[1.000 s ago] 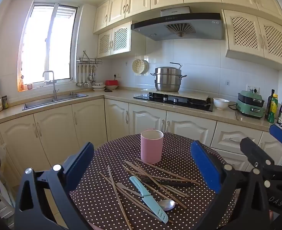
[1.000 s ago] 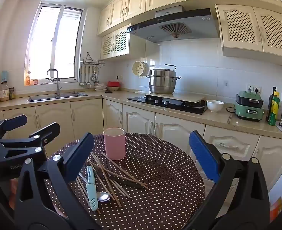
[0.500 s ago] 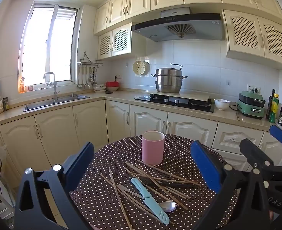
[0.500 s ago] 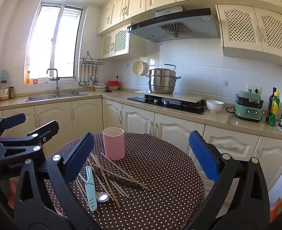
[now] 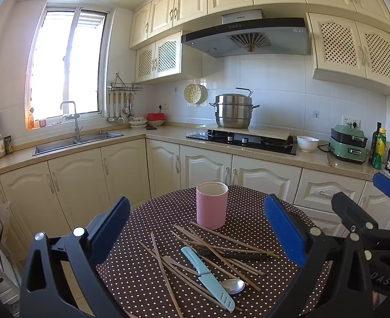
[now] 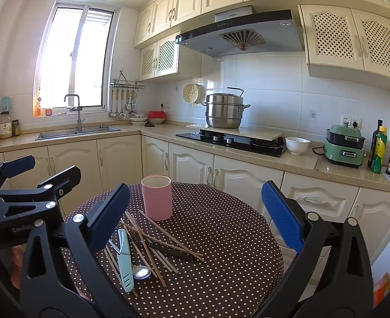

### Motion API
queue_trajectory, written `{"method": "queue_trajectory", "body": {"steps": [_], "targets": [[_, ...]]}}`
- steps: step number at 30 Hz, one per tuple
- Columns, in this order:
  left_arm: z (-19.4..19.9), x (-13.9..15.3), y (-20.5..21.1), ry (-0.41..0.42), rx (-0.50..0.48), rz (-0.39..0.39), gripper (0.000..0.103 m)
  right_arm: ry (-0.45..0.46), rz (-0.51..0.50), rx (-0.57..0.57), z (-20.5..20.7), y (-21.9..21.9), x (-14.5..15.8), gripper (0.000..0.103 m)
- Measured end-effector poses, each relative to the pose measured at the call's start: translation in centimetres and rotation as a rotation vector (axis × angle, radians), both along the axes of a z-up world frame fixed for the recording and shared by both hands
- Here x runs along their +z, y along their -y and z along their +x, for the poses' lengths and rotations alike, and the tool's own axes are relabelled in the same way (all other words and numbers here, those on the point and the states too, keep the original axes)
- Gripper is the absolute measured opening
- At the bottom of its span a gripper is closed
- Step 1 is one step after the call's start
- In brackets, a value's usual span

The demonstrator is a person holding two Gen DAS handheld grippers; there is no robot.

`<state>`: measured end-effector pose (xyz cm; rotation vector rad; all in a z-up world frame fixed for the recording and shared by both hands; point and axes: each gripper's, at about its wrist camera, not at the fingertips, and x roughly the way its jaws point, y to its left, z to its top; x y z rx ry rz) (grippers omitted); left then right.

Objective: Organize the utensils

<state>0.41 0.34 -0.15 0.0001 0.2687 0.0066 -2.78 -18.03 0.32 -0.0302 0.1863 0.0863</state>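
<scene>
A pink cup [image 5: 211, 204] [image 6: 157, 197] stands upright on the round dotted table [image 5: 142, 273] [image 6: 226, 251]. In front of it lies a loose pile of wooden chopsticks [image 5: 221, 246] [image 6: 155, 243], a light-blue sheathed knife [image 5: 208, 278] [image 6: 124, 259], a metal spoon [image 5: 232, 286] [image 6: 141, 272] and a dark utensil [image 5: 234, 255]. My left gripper [image 5: 197, 228] hovers open above the pile, holding nothing. My right gripper [image 6: 195, 214] is open over the table to the right of the pile, also holding nothing.
Cream cabinets and a counter run behind the table, with a sink [image 5: 75, 140], a stove with a steel pot [image 5: 233, 111], a white bowl [image 5: 307, 143], a green appliance [image 5: 349, 143] and bottles [image 5: 388, 148]. The table's right half carries only its dotted cloth.
Both grippers have shifted only slightly; the view of the cup and pile has drifted a little. Nothing on the table has moved.
</scene>
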Motion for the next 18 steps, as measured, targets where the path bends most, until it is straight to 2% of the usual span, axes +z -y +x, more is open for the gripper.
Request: {"method": "queue_trajectory", "body": {"steps": [18], "targets": [[0.0, 0.07, 0.22, -0.004, -0.002, -0.002, 0.099, -0.006, -0.001, -0.001, -0.08, 0.36, -0.31, 0.097]]}}
